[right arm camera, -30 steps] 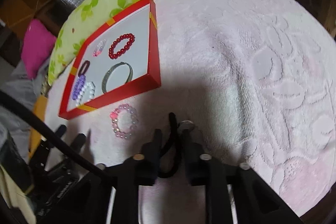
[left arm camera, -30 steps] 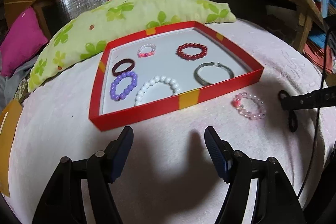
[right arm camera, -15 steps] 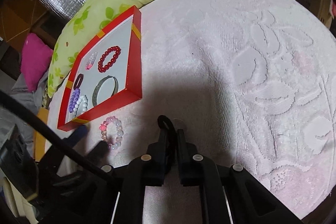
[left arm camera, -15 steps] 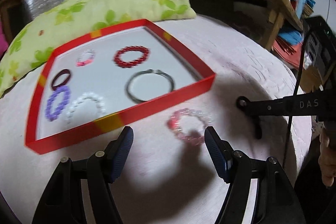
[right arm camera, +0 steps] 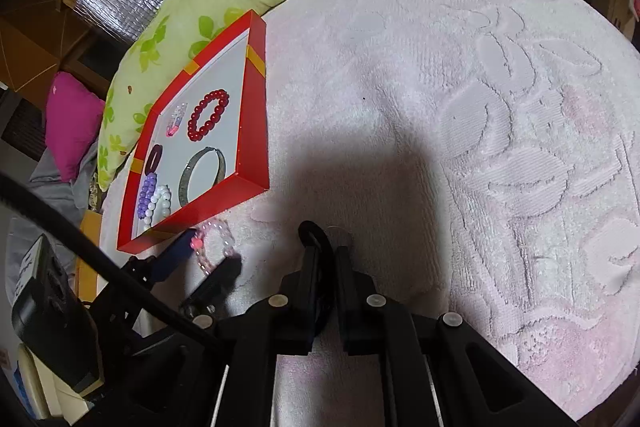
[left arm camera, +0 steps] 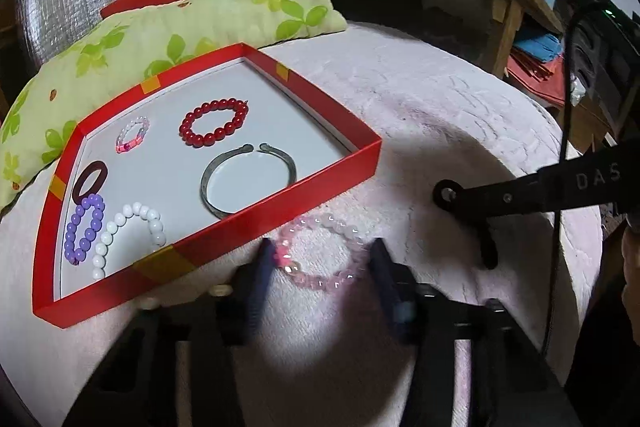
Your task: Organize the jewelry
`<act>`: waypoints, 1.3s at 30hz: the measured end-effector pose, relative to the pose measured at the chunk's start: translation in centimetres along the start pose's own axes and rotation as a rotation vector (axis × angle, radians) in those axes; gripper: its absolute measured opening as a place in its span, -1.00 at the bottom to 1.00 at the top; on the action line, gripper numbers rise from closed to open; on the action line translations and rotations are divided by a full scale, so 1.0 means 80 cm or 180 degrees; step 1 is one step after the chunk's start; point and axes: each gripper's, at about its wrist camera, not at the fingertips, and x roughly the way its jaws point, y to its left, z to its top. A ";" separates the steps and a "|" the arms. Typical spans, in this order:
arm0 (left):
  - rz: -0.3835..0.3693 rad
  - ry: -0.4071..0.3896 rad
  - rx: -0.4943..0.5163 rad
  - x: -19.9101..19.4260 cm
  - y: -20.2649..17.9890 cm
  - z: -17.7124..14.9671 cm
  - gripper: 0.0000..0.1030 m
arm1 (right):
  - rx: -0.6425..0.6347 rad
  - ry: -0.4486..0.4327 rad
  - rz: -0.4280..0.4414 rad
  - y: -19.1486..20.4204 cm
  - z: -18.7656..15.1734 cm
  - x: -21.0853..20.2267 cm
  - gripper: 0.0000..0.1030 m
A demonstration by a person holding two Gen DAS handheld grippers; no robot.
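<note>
Beside the red tray point(left arm camera: 280, 187), my left gripper point(left arm camera: 318, 259) straddled the pink bracelet point(left arm camera: 320, 255), unclenched; right gripper point(right arm camera: 326, 255) clamped the black band point(right arm camera: 314, 233). Next: pinch.

Your tray point(left arm camera: 256, 203) sat on the towel point(left arm camera: 440, 115), a pillow point(left arm camera: 160, 31) behind it; one bracelet point(left arm camera: 320, 255) lay before the tray, between your left gripper's point(left arm camera: 320, 267) fingers.
</note>
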 end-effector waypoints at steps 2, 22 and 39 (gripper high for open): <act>-0.0015 0.0007 0.0045 -0.004 -0.004 -0.002 -0.50 | -0.0012 -0.0005 -0.0015 0.001 0.000 0.000 -0.80; -0.0042 0.0187 -0.0436 -0.048 0.055 -0.036 -0.72 | -0.0112 0.0037 0.0381 0.046 -0.008 0.010 -0.74; 0.0104 0.0244 -0.0375 -0.057 0.074 -0.061 -0.71 | -0.0179 0.0144 0.0224 0.049 -0.010 0.012 -0.38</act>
